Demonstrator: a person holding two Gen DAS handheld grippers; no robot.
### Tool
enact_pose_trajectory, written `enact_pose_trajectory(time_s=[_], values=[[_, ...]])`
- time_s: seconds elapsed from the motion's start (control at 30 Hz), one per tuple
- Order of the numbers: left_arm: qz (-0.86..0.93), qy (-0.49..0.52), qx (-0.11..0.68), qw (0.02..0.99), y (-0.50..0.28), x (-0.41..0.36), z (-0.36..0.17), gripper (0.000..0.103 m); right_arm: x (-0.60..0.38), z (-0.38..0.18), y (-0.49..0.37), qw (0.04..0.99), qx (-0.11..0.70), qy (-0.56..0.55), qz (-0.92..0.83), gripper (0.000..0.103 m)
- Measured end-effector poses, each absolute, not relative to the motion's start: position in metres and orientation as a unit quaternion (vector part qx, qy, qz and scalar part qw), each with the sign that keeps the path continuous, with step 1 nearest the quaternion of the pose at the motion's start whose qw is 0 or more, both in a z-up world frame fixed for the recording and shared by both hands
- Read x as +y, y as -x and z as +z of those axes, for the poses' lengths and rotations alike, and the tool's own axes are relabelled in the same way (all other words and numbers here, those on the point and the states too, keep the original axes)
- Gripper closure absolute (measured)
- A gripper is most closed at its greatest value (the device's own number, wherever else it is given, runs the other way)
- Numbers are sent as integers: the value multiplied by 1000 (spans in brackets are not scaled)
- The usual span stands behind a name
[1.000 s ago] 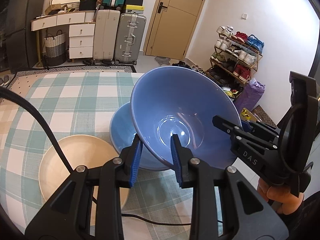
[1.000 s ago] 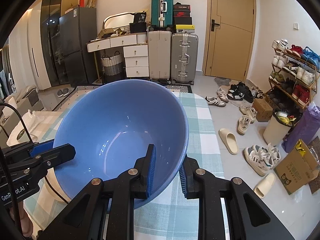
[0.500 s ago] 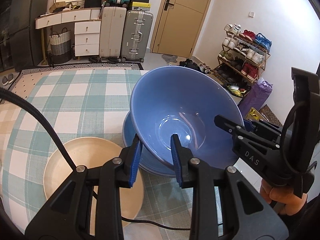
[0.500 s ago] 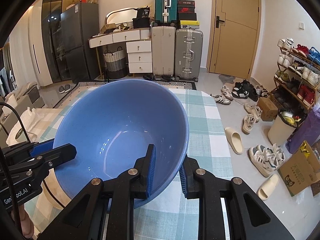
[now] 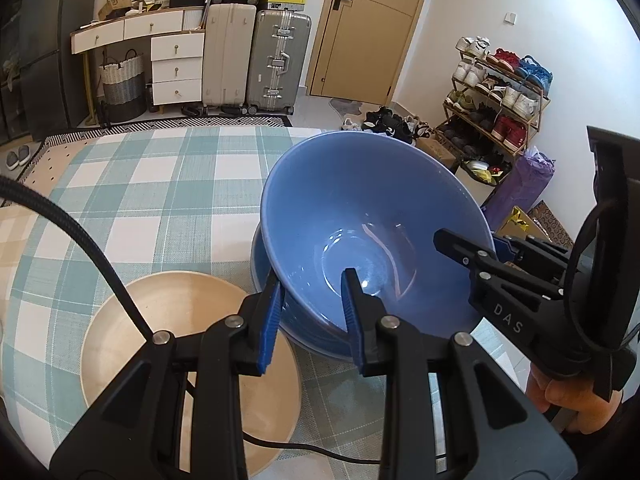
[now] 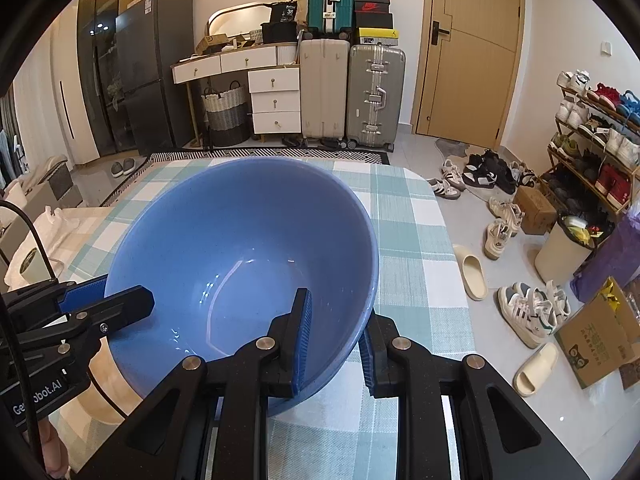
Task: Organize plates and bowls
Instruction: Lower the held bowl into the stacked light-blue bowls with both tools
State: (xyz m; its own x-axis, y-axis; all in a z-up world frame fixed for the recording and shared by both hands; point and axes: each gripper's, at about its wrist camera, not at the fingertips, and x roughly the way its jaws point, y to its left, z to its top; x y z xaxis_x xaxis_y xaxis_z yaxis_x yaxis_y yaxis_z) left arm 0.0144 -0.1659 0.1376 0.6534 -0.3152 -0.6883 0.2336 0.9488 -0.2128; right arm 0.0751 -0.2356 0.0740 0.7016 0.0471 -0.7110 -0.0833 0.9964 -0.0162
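Right up close, the left gripper [image 5: 312,312] has its blue-padded fingers straddling the near rim of the blue bowl [image 5: 360,232], one finger outside the wall, one inside, clamped on it. Opposite, the right gripper [image 6: 334,332] pinches the other side of that rim the same way, so the bowl hangs tilted between the two. From the left wrist view, the bowl sits over a second blue bowl [image 5: 260,264] on the checked tablecloth [image 5: 160,200], apparently nesting into it; whether they touch I cannot tell. Just beside that lower bowl, to its left, lies a wide beige plate [image 5: 168,320], with a black cable [image 5: 80,240] trailing across it. Farther back: suitcases [image 6: 352,96] stacked by a white drawer unit [image 6: 274,100], a tan door [image 6: 472,48], and a shoe rack [image 5: 500,92] along the right wall.
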Motion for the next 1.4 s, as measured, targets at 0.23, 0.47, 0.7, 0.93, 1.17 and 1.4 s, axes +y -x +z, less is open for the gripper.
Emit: enact_pose_trajectory(time_s=[0.23,0.47,0.7,0.93,1.17,1.4], values=[[-147,49,394,906,-30,-165,121,78,-233,64,-82,919,392,28,33,81],[-140,45,398,906,-44,-163,107,78,-228,56,-85,916,398,33,32,81],[-135,38,399,906,-52,-163,95,78,-226,50,-86,915,401,38,31,80],[-126,24,400,908,-53,-167,87,78,-224,44,-87,914,402,46,27,80],[-116,12,400,909,-53,-168,80,78,-216,40,-85,914,399,67,18,79],[-115,15,404,907,-55,-164,76,78,-213,39,-84,913,400,73,16,79]])
